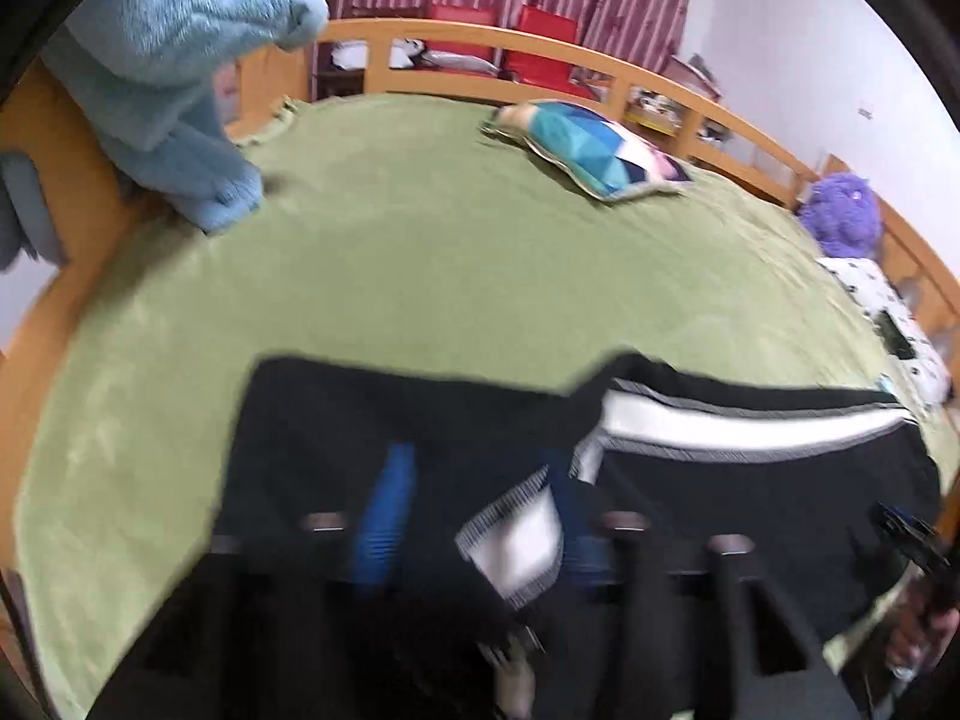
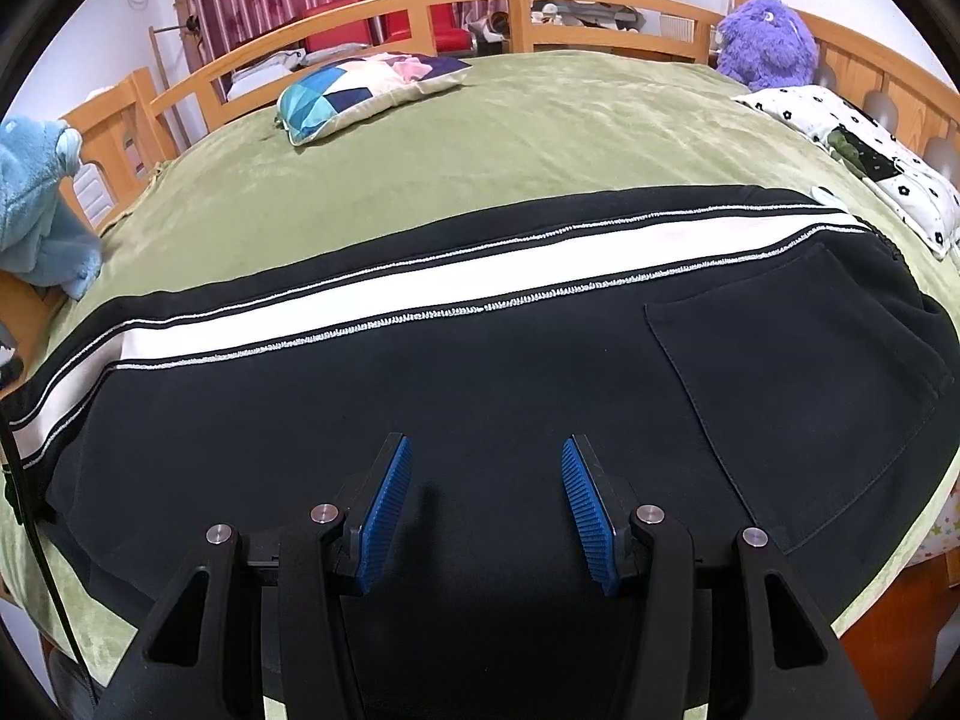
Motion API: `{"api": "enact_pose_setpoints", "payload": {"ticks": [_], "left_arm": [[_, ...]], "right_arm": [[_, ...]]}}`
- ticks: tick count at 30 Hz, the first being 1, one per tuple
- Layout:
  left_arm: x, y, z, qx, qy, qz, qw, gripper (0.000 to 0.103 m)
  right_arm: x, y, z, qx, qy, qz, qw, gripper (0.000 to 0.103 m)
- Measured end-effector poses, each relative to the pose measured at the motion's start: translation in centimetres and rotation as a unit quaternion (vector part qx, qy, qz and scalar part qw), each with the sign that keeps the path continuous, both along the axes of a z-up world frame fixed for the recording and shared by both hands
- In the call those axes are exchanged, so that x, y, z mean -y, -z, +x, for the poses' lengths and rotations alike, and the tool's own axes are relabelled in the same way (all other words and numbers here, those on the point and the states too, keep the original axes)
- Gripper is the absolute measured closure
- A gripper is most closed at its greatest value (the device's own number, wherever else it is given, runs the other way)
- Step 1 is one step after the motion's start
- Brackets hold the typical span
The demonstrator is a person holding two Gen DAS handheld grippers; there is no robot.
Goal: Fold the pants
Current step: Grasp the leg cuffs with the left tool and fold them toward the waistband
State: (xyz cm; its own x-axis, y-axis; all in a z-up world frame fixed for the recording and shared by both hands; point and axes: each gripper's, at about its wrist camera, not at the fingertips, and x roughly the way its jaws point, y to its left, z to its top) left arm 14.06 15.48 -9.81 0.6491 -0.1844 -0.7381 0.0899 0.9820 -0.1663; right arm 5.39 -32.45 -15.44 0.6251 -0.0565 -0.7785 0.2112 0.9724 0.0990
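Note:
Black pants (image 2: 480, 372) with a white side stripe (image 2: 420, 288) lie flat across the green bed cover, back pocket (image 2: 798, 384) at the right. My right gripper (image 2: 486, 504) is open and empty just above the black cloth near the bed's front edge. In the blurred left wrist view the pants (image 1: 720, 480) lie across the front, with a leg end folded over. My left gripper (image 1: 480, 516) has a striped piece of the pants (image 1: 516, 540) between its blue pads (image 1: 384, 516); the jaws look wide apart, and the blur hides whether they grip.
The green bed cover (image 2: 480, 138) fills the wooden bed frame (image 2: 540, 6). A patchwork pillow (image 2: 360, 90) lies at the back, a purple plush toy (image 2: 765, 42) and a flowered pillow (image 2: 870, 150) at the right, a light blue plush (image 2: 36, 204) at the left rail.

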Motion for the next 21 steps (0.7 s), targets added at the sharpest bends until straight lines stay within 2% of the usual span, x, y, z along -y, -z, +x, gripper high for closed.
{"api": "enact_pose_setpoints", "payload": {"ticks": [7,8,9,10,16,19,21], "left_arm": [[-0.1,4.0,-3.3,-0.060,-0.037,-0.002,0.9975,0.044],[0.0,4.5,-3.6,-0.059,-0.034,-0.001,0.9977,0.054],[0.1,4.6,-3.7,-0.053,-0.034,0.008,0.9980,0.089],[0.1,4.4,-3.6,-0.048,-0.034,0.014,0.9982,0.092],[-2.7,-0.2,-0.5,0.028,-0.088,0.033,0.9952,0.093],[-3.6,-1.6,2.7,0.044,-0.103,0.060,0.9919,0.093],[-4.0,-1.6,4.8,0.034,-0.110,0.071,0.9908,0.092]], "right_arm": [[-0.5,0.0,-0.2,0.001,-0.009,-0.005,1.000,0.051],[-0.7,0.0,-0.2,0.002,-0.011,-0.008,1.000,0.051],[-0.7,0.0,-0.1,0.002,-0.013,-0.010,1.000,0.051],[-0.8,0.0,-0.1,0.002,-0.016,-0.014,1.000,0.051],[-1.1,0.0,0.0,0.002,-0.025,-0.022,0.999,0.051],[-0.8,0.1,0.1,0.000,-0.024,-0.017,1.000,0.051],[-0.6,0.1,0.2,-0.002,-0.021,-0.010,1.000,0.051]]}}
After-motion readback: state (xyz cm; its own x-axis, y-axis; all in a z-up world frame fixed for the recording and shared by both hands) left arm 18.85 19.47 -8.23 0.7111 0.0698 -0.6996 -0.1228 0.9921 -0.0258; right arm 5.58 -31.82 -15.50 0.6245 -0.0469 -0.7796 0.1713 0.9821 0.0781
